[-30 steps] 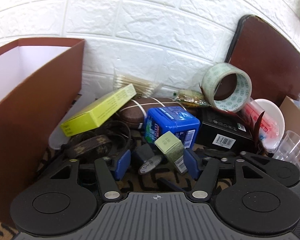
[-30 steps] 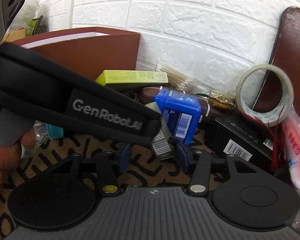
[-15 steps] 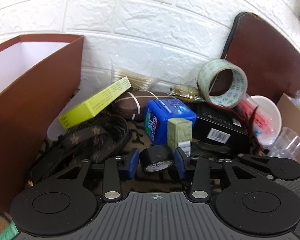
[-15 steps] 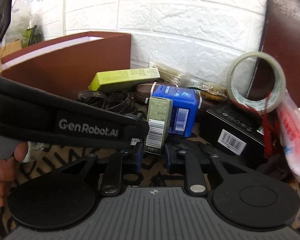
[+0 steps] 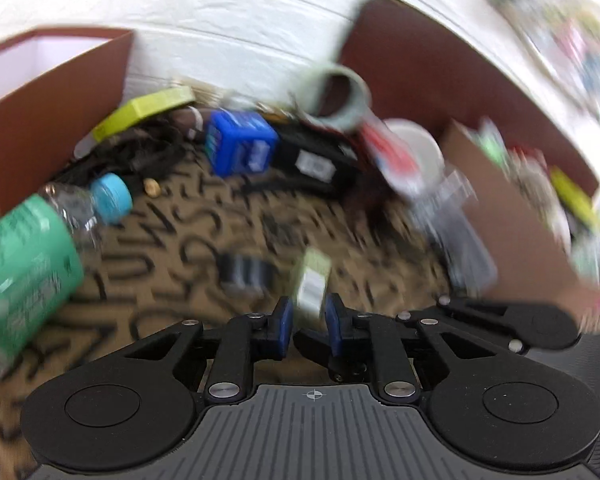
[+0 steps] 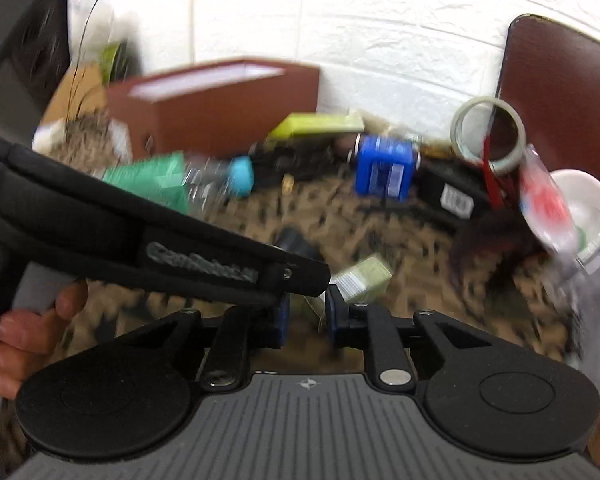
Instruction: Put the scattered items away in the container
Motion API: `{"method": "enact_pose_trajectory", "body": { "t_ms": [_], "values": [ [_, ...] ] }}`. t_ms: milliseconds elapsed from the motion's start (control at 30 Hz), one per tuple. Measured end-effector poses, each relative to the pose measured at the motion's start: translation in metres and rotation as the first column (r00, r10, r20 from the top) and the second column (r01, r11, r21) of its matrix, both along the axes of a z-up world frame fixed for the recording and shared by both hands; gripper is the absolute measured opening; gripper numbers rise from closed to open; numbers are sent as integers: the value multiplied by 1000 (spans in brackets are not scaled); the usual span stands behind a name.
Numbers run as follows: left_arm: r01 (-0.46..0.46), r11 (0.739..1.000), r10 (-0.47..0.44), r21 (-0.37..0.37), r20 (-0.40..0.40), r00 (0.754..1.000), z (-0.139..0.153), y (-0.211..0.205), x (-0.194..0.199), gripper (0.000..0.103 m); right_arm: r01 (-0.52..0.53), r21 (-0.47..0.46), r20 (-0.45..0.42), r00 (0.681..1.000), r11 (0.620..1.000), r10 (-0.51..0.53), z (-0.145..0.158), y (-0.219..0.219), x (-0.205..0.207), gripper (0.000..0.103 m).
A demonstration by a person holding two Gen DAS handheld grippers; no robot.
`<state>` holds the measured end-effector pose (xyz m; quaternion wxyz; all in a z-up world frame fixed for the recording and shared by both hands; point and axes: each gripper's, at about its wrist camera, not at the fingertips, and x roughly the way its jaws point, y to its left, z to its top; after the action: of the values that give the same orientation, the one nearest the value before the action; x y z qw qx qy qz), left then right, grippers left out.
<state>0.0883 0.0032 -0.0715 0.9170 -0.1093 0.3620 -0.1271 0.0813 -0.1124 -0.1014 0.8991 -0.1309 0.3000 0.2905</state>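
Observation:
Both views are motion-blurred. My left gripper has a narrow gap and its jaws are closing with nothing pressed between the pads. The black tape roll lies ahead and left of them on the patterned cloth. The small olive box shows just past the left fingertips. In the right wrist view my right gripper is closing, shut on the lower end of the olive box, which tilts to the right. The left gripper's black housing crosses in front of it. The brown container stands at the back left.
A green-labelled bottle with a blue cap lies beside the container. A blue box, a yellow-green box, a black box and a clear tape roll sit along the wall. A cardboard box is on the right. A hand holds the left gripper.
Both grippers have pulled back from the pile and their jaws have narrowed. The black roll has left the left jaws and sits on the cloth. The olive box has tipped to the right.

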Motion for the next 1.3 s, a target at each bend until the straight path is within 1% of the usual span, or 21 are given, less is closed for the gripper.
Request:
{"method": "enact_pose_trajectory", "body": {
  "t_ms": [33, 100, 167, 233, 300, 333, 400, 467, 500, 567, 767, 933, 1033, 1100, 1200, 1300],
  "values": [
    [14, 1000, -14, 13, -12, 1000, -3, -5, -9, 33, 6, 0, -21, 1000, 1000, -6, -4, -3, -8, 22],
    [26, 1000, -26, 1, -44, 999, -9, -9, -23, 35, 20, 29, -71, 997, 999, -18, -9, -11, -21, 22],
    [16, 999, -18, -32, -68, 998, -13, -7, -30, 43, 39, 49, -100, 994, 998, -34, -12, -18, -29, 22],
    [-21, 999, 18, -39, -67, 998, -12, -3, -35, 48, 64, 44, -89, 994, 997, -60, -11, -20, -35, 22],
    [-53, 998, 51, -31, -48, 998, -7, 1, -38, 55, 82, 46, -63, 995, 996, -79, -7, -22, -38, 22],
    [-67, 997, 65, -28, -39, 997, -5, 3, -38, 56, 89, 51, -55, 995, 995, -86, -5, -23, -38, 23],
    [-90, 996, 90, -19, -23, 996, -2, 6, -37, 63, 101, 65, -47, 994, 993, -98, -3, -24, -36, 24],
    [-107, 994, 107, -9, -21, 994, -2, 8, -33, 65, 108, 80, -47, 993, 991, -104, -3, -24, -32, 28],
    [-109, 994, 108, -7, -25, 994, -3, 10, -30, 65, 108, 85, -48, 993, 991, -104, -3, -23, -29, 31],
    [-114, 993, 114, -11, -34, 993, -6, 13, -24, 65, 103, 91, -49, 994, 990, -99, -4, -23, -25, 33],
    [-165, 986, 164, -28, -44, 986, -13, 31, -6, 64, 62, 106, -70, 996, 992, -55, -9, -7, -9, 33],
    [-186, 982, 185, -19, -27, 982, -10, 44, 11, 64, 45, 118, -82, 996, 992, -35, -15, 8, 9, 33],
    [-184, 983, 184, -9, -19, 983, -9, 48, 23, 61, 49, 132, -92, 995, 990, -37, -17, 12, 21, 33],
    [-181, 983, 181, 2, -20, 983, -11, 49, 30, 57, 58, 143, -98, 994, 988, -44, -19, 12, 28, 33],
    [-184, 983, 184, 4, -32, 982, -15, 53, 37, 53, 87, 156, -112, 991, 984, -70, -22, 8, 37, 33],
    [-181, 984, 181, 1, -37, 983, -19, 57, 38, 51, 121, 192, -133, 986, 974, -97, -24, -1, 43, 33]
  ]
}}
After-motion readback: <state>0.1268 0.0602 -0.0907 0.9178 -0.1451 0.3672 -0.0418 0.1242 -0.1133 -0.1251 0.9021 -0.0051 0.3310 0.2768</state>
